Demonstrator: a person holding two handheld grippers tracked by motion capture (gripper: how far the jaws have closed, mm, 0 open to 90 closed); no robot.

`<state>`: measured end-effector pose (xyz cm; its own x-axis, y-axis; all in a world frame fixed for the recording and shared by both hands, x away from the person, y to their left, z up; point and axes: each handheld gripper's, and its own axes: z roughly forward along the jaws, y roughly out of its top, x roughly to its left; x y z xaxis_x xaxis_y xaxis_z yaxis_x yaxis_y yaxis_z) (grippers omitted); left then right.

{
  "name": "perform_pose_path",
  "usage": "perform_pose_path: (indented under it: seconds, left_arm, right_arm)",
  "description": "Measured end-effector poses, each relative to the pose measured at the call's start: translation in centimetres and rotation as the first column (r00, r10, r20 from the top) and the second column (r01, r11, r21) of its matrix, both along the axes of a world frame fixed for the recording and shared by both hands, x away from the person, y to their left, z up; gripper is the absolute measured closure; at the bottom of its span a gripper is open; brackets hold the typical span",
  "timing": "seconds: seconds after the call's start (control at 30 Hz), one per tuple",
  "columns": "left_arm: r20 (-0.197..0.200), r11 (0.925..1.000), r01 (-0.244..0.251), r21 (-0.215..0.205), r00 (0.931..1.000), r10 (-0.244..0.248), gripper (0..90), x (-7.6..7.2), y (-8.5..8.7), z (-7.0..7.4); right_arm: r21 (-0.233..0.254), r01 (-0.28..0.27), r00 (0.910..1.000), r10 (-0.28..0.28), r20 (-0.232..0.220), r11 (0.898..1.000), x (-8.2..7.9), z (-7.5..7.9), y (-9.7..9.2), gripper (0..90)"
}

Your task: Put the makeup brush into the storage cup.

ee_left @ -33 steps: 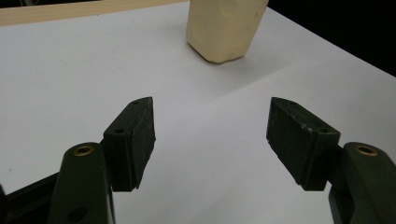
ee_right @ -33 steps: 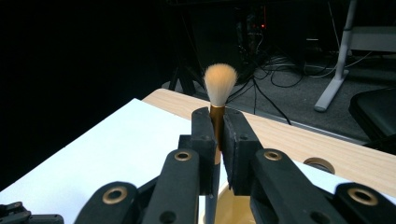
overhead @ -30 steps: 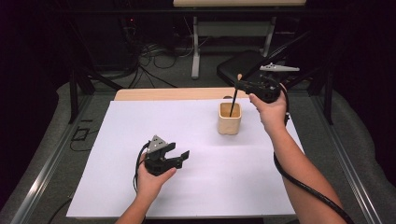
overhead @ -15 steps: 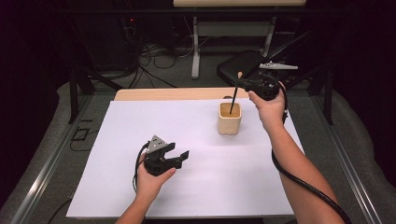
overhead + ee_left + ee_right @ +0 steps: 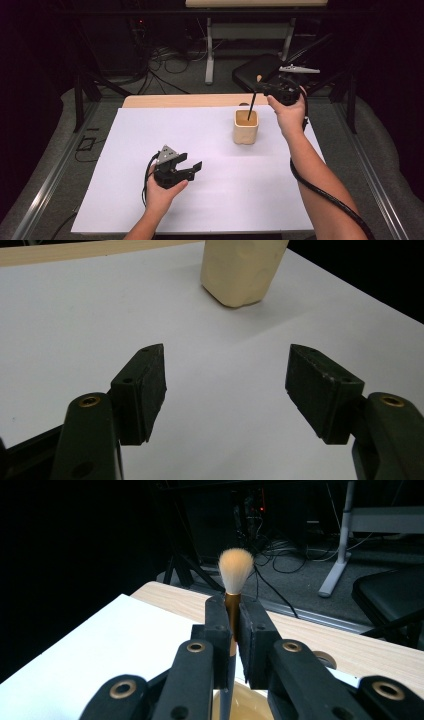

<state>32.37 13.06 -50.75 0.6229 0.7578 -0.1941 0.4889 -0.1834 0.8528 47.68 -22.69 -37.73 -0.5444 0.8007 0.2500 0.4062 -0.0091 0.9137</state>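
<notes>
Item: brush (image 5: 235, 587), pinched upright in your right gripper (image 5: 233, 630), lower since a second ago, handle tip now inside the cup (image 5: 246, 127) beneath the jaws. Right gripper view adds pale bristles and a copper ferrule. Left gripper (image 5: 225, 385): jaws wide, empty, unmoved on the white sheet (image 5: 200, 150), cup ahead.

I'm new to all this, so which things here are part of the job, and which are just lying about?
In the job:
- makeup brush
- right gripper, shut on it
- wooden cup

Lying about:
- left gripper, open
- white sheet
- black chair
- floor cables
</notes>
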Motion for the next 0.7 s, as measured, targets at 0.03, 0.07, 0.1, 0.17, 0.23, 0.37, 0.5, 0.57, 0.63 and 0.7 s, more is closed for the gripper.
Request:
perform_pose_path:
  seconds: [0.03,0.07,0.1,0.17,0.23,0.37,0.5,0.57,0.63,0.7]
  left_arm:
    - [-0.001,1.0000,-0.001,-0.002,1.0000,0.001,32.4,0.0,0.0,0.0]
    - [0.000,1.0000,0.001,0.000,1.0000,-0.001,32.4,0.0,0.0,0.0]
    - [0.001,1.0000,0.000,0.001,1.0000,0.000,32.4,0.0,0.0,0.0]
    - [0.000,1.0000,0.000,0.000,1.0000,0.000,32.4,0.0,0.0,0.0]
    - [0.000,1.0000,-0.001,-0.001,1.0000,0.001,32.4,0.0,0.0,0.0]
    - [0.001,1.0000,0.000,0.000,1.0000,0.000,32.4,0.0,0.0,0.0]
    - [0.000,1.0000,-0.001,0.001,1.0000,0.001,32.4,0.0,0.0,0.0]
    - [0.000,1.0000,-0.001,0.000,1.0000,0.001,32.4,0.0,0.0,0.0]
    - [0.001,1.0000,-0.001,0.002,1.0000,0.001,32.5,0.0,0.0,0.0]
    - [0.001,1.0000,-0.001,0.002,1.0000,0.001,32.5,0.0,0.0,0.0]
  right_arm:
    - [-0.001,0.001,1.0000,-0.001,0.001,1.000,0.0,-0.1,0.0,83.7]
    - [-0.001,0.002,1.0000,-0.002,-0.001,1.000,0.0,-0.1,0.0,83.7]
    - [0.001,0.004,1.0000,-0.004,0.004,1.000,0.1,-0.2,0.0,83.7]
    - [-0.003,0.003,1.0000,-0.003,-0.001,1.000,0.1,-0.4,0.0,83.6]
    - [-0.004,0.004,1.0000,-0.004,-0.007,1.000,0.1,-0.6,0.0,83.6]
    - [-0.008,0.004,0.9999,-0.004,-0.012,1.000,0.2,-1.0,0.0,83.7]
    - [-0.011,0.006,0.9998,-0.006,-0.016,1.000,0.2,-1.3,0.0,83.7]
    - [-0.007,0.011,0.9998,-0.011,-0.019,1.000,0.2,-1.5,0.0,83.7]
    - [-0.010,0.011,0.9998,-0.011,-0.018,1.000,0.2,-1.6,-0.1,83.6]
    - [-0.013,0.011,0.9998,-0.011,-0.017,1.000,0.2,-1.7,0.0,83.6]
